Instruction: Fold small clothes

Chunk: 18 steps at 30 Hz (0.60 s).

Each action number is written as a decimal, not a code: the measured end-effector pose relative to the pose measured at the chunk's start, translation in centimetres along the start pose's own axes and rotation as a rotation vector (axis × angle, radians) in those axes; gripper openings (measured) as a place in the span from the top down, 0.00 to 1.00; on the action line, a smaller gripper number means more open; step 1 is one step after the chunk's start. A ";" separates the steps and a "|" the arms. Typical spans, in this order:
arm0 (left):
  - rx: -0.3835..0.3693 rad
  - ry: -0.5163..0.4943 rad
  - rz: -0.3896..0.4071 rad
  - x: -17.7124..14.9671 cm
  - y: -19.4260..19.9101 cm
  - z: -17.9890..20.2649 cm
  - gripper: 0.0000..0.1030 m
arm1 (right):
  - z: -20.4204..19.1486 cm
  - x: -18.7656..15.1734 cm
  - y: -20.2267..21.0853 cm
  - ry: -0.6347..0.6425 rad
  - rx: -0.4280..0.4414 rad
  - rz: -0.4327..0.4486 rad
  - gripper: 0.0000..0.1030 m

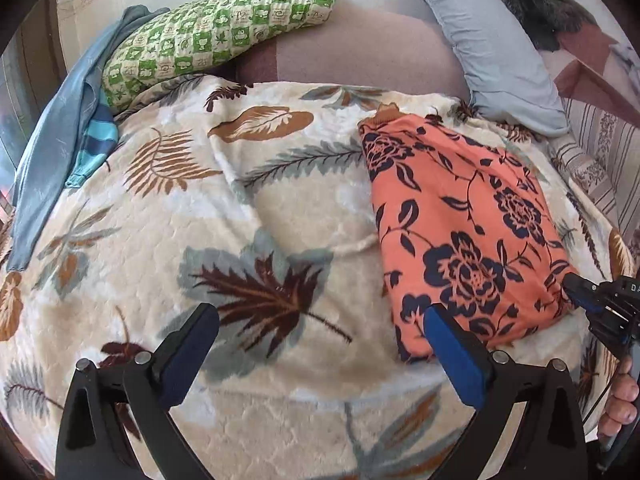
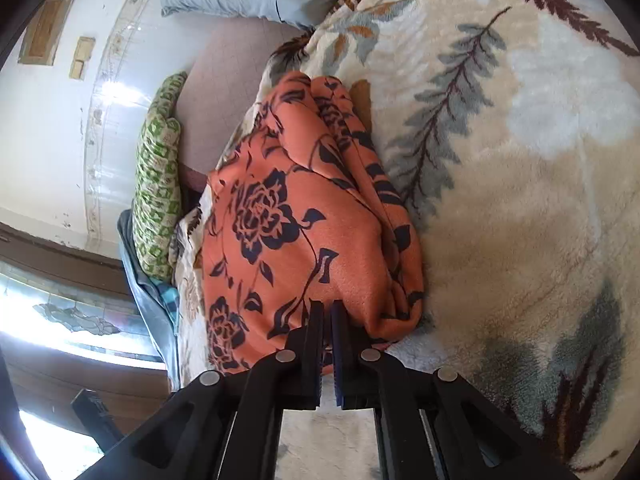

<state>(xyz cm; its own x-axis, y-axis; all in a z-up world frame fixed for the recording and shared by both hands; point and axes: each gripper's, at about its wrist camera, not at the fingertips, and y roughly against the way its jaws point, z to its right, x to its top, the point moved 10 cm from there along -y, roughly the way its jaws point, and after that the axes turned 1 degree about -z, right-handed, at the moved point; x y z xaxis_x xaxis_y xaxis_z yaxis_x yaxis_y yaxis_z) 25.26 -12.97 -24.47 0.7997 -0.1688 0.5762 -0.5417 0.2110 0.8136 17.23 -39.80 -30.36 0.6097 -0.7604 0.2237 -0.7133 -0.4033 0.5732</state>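
Observation:
An orange garment with dark blue flowers [image 1: 460, 232] lies folded on the leaf-patterned blanket [image 1: 240, 240], right of centre. My left gripper [image 1: 320, 320] is open and empty just above the blanket; its right finger [image 1: 452, 352] is at the garment's near left corner. My right gripper [image 1: 576, 286] is shut on the garment's near right edge. In the right wrist view the garment [image 2: 288, 216] fills the middle and the right gripper [image 2: 327, 312] pinches its near edge between closed fingers.
A green checked pillow [image 1: 216, 36] and blue clothes [image 1: 68, 136] lie at the back left. A pale blue pillow [image 1: 492, 48] and a dark furry item [image 1: 540, 8] lie at the back right. A wall [image 2: 52, 128] and window are to the left.

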 end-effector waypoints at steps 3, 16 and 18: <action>-0.003 0.044 0.063 2.2 -1.2 0.6 0.01 | -3.3 1.5 0.9 0.113 0.027 0.062 0.92; 0.007 -0.049 0.085 4.6 -8.0 5.1 0.01 | -3.4 3.3 -6.6 0.163 -0.109 -0.047 0.94; 0.003 -0.051 0.077 4.6 -7.9 5.1 0.01 | -2.6 3.6 -6.8 0.084 -0.047 -0.047 0.95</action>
<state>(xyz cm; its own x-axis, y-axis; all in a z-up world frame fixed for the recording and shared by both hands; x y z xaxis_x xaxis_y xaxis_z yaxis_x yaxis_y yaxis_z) 31.94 -20.35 -27.84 0.7410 -0.2014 0.6406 -0.6024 0.2221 0.7667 25.18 -38.45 -31.44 0.6704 -0.6950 0.2600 -0.6673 -0.4114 0.6208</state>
